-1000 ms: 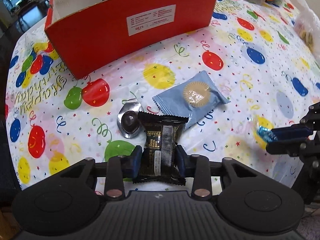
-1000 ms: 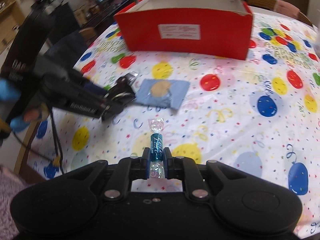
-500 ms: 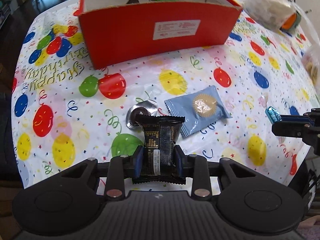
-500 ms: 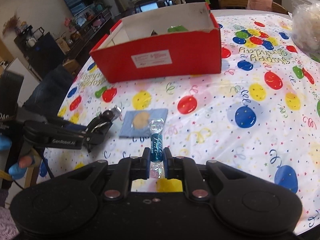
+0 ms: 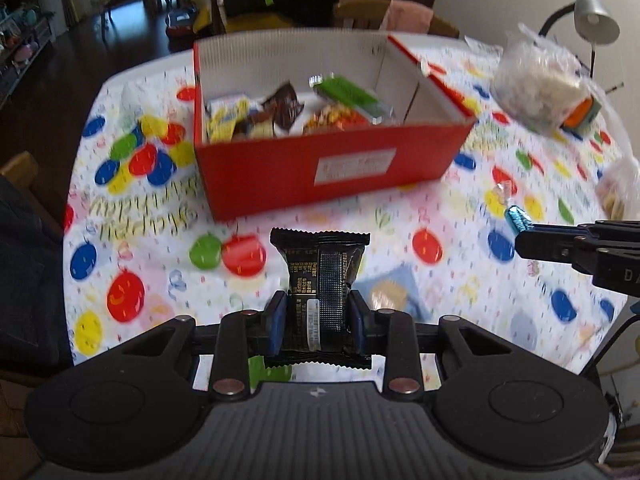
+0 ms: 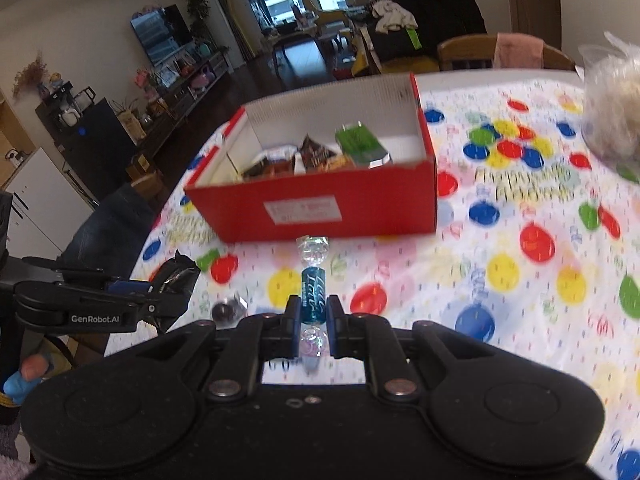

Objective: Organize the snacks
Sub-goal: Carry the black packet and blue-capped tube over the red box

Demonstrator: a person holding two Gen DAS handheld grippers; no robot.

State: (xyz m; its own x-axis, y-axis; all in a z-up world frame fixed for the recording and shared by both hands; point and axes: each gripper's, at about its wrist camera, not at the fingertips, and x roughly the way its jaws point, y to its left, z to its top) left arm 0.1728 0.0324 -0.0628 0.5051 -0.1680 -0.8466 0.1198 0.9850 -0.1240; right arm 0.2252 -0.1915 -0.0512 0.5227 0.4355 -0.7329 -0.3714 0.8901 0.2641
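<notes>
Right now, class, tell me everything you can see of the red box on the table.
The red box is an open, lidless rectangular cardboard carton, red outside and plain white inside, with a white printed label on its near long wall; the text is unreadable. It sits upright on the balloon-print tablecloth. Inside lie several wrapped snacks, among them a green packet, a dark brown one and a yellow one. Neither hand-held gripper touches it.

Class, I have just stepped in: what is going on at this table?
A person is sorting snacks with two handheld grippers. The left gripper is shut on a black snack packet; the right gripper is shut on a blue wrapped candy. Both are held above the table, short of the red box, which already holds several snacks. A light blue packet lies on the tablecloth.
</notes>
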